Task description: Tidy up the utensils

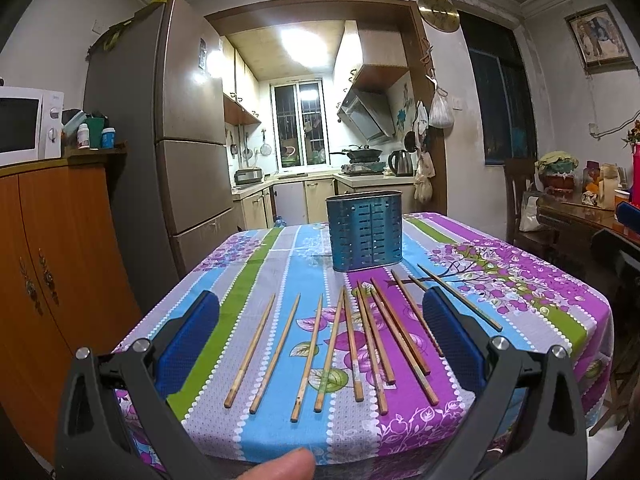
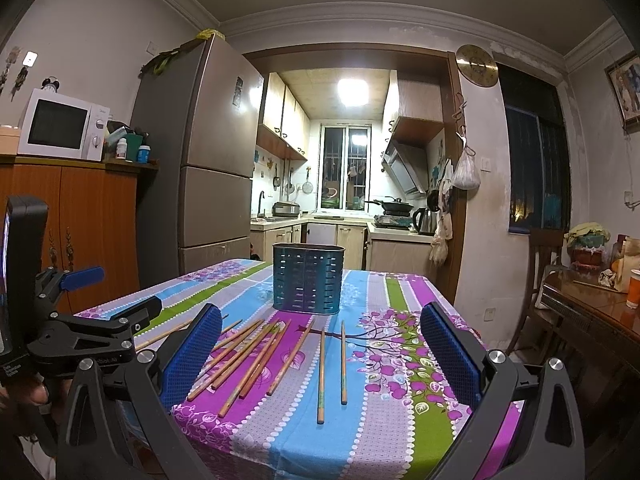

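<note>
Several wooden chopsticks (image 1: 348, 350) lie spread in a loose row on the striped floral tablecloth (image 1: 280, 264), pointing away from me. Behind them stands an empty blue slotted utensil holder (image 1: 365, 236), upright. My left gripper (image 1: 320, 312) hovers above the near edge, open wide, nothing between its blue pads. In the right wrist view the same chopsticks (image 2: 256, 354) lie ahead and left, two more chopsticks (image 2: 332, 366) lie apart in the middle, and the holder (image 2: 307, 278) stands beyond. My right gripper (image 2: 320, 324) is open and empty. The left gripper body (image 2: 92, 328) shows at the left.
A wooden cabinet (image 1: 60, 248) with a microwave (image 1: 28, 124) stands left of the table, a fridge (image 1: 180, 140) behind it. A dark wooden side table (image 2: 592, 316) with clutter and a chair (image 2: 540, 264) stand to the right. A fingertip (image 1: 280, 466) shows at the bottom edge.
</note>
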Demonstrator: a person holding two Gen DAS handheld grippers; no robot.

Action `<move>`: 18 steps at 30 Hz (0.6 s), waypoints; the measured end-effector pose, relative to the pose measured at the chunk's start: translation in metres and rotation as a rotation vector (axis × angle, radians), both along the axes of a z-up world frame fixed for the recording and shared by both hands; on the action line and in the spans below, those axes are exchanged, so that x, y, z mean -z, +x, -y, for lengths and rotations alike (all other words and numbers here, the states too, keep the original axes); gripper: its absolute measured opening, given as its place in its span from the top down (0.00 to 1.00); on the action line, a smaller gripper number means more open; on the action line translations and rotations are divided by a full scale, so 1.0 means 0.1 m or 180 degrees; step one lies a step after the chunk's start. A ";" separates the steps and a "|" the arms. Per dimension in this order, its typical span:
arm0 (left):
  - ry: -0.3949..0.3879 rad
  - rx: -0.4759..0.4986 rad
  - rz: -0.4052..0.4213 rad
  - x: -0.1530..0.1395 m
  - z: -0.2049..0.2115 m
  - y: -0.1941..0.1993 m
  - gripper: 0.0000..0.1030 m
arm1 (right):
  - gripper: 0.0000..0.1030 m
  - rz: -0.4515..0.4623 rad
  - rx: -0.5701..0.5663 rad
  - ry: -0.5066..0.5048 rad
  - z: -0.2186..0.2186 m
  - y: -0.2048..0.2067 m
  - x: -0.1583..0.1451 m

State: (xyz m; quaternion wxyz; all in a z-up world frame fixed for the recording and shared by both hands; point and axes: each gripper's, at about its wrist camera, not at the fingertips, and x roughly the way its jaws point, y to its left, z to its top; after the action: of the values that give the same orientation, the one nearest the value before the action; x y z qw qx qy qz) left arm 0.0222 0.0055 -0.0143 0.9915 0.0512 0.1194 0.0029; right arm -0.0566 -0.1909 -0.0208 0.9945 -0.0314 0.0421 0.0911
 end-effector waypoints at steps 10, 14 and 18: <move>0.0009 -0.0020 -0.0025 0.01 -0.01 0.01 0.05 | 0.03 -0.0014 -0.0007 0.0003 -0.01 0.02 0.01; 0.0013 -0.0024 -0.0030 0.01 -0.01 0.02 0.05 | 0.03 -0.0014 -0.0013 0.0000 -0.02 0.02 0.02; 0.0007 -0.0034 -0.0033 0.01 -0.02 0.04 0.05 | 0.03 -0.0018 -0.0015 -0.0007 -0.04 0.03 0.03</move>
State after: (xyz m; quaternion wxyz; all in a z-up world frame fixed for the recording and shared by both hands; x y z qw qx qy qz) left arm 0.0259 0.0076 -0.0154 0.9908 0.0517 0.1248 0.0080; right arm -0.0539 -0.1871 -0.0241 0.9941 -0.0323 0.0450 0.0935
